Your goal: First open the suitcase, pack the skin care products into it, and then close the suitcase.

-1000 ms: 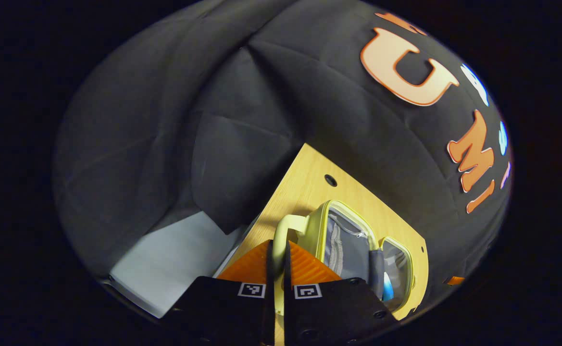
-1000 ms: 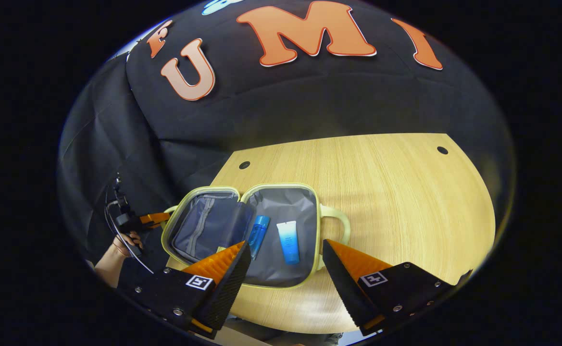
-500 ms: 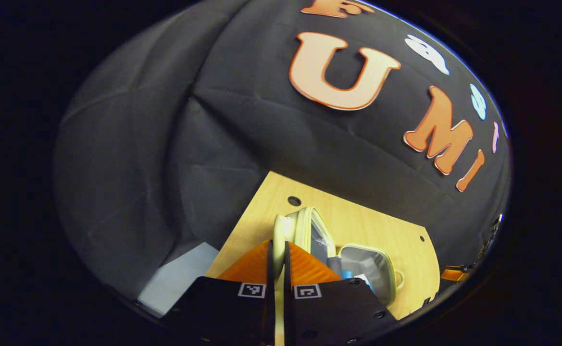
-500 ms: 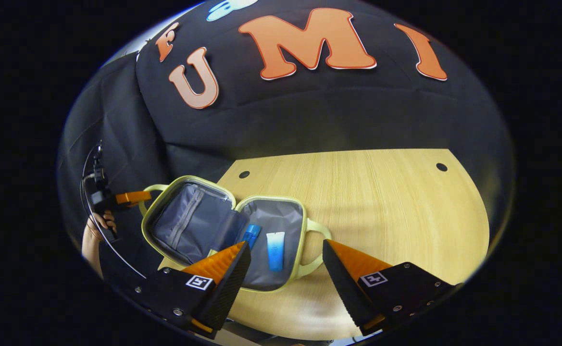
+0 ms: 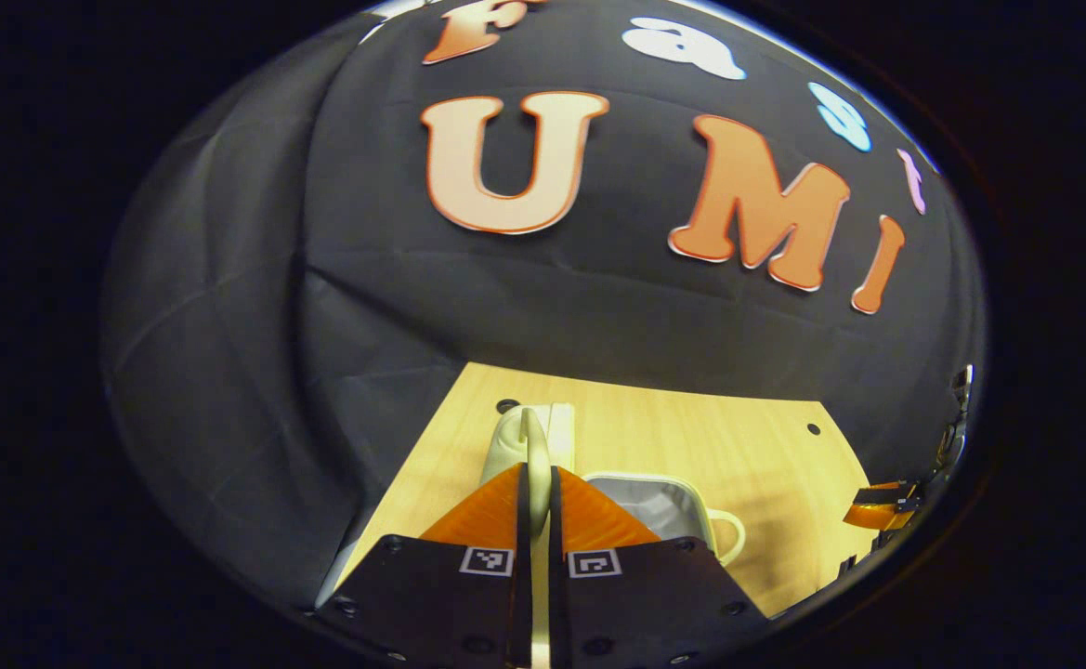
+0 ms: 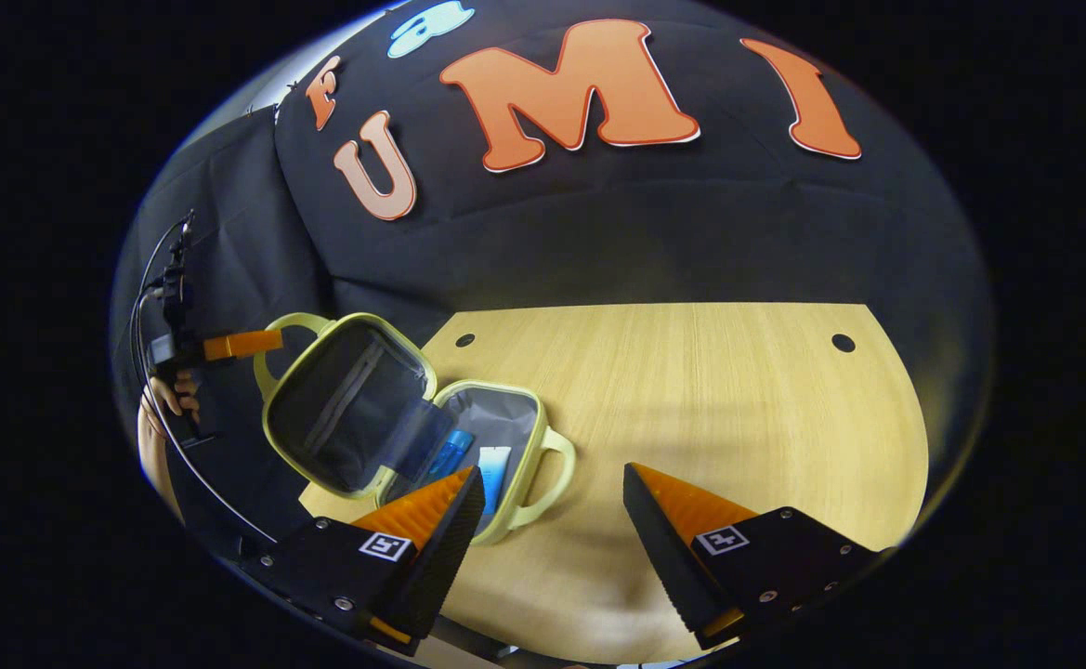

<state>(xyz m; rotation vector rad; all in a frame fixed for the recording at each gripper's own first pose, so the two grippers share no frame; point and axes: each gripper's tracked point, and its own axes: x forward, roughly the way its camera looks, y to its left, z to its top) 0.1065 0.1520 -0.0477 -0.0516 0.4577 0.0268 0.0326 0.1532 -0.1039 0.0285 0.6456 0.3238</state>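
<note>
- Left gripper view: the left gripper (image 5: 535, 483) is clenched on the pale yellow-green handle (image 5: 533, 446) of the suitcase lid, both fingers pressed against it with the handle running up between them.
- Beyond that handle, the lid (image 5: 556, 432) stands nearly edge-on, raised above the wooden table (image 5: 710, 437).
- To the right of the lid, the suitcase's other half (image 5: 663, 497) lies open on the table with its grey lining up and its own handle (image 5: 726, 537) pointing away from the lid.
- Far off at the right edge of the same view sits the other gripper's finger (image 5: 877, 511).
- Right gripper view: the right gripper (image 6: 552, 502) hangs released, its jaws wide apart and holding nothing, above the near edge of the table (image 6: 738, 400).
- The suitcase (image 6: 394, 427) sits at the table's left end; its lid (image 6: 347, 404) is tilted up off the table, and the base half (image 6: 505, 437) lies flat beside it.
- In the base lie a blue bottle (image 6: 451, 452) and a white-and-blue tube (image 6: 492, 469), side by side, the bottle nearer the hinge; both are partly hidden behind the right gripper's left finger (image 6: 431, 520).
- At the lid's far handle (image 6: 273, 358) the left gripper (image 6: 241, 345) shows, with a hand (image 6: 166, 395) holding it and a cable (image 6: 148, 316) looping beside it.
</note>
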